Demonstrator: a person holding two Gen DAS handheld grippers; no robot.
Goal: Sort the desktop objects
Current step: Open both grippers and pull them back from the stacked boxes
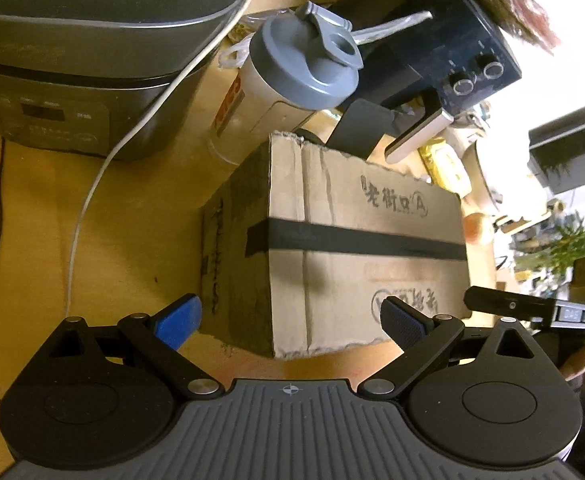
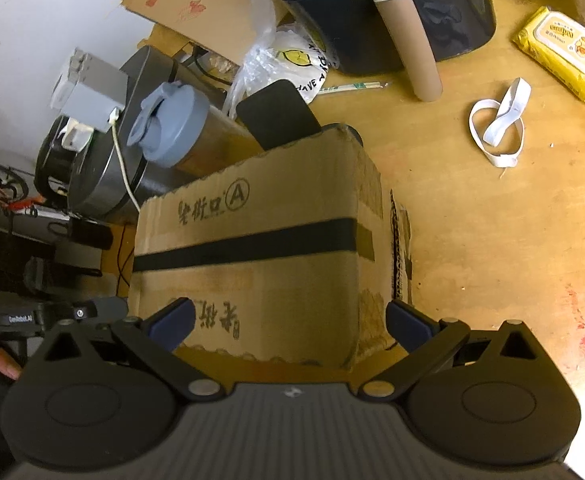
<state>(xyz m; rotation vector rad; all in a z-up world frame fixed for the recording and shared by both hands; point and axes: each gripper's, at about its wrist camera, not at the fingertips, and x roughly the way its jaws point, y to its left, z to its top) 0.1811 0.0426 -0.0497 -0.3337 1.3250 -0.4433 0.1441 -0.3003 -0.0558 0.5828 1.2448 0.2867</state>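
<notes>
- Between and just ahead of both pairs of fingers stands a cardboard box (image 1: 366, 248), closed with a strip of black tape (image 1: 364, 242) across its face and marked with black handwritten characters.
- Left gripper (image 1: 290, 320): its fingers (image 1: 176, 322) are spread wide and hold nothing; the box's near bottom corner lies between them, not touching either pad.
- Right gripper (image 2: 290, 322): its fingers (image 2: 406, 326) are also spread wide and empty, one at each side of the box's (image 2: 252, 248) lower edge; whether they touch the cardboard cannot be told.
- Beyond the box, past the left fingers, a shaker bottle (image 1: 288, 88) with a grey flip lid stands on the wooden table (image 1: 132, 220).
- A flat black phone-like slab (image 2: 278, 118) rises from behind the box's far edge.
- Far ahead and left of the left fingers sits a grey rice cooker (image 1: 80, 64), with a white cable (image 1: 104, 160) trailing across the table beside it.
- Ahead and right of the right fingers, well apart from the box, lie a white elastic band (image 2: 500, 122), a yellow pack of wipes (image 2: 564, 54) and a cardboard tube (image 2: 414, 48) leaning against a dark appliance (image 2: 432, 4).
- A crumpled plastic bag (image 2: 288, 56) lies beyond the box, near the appliance.
</notes>
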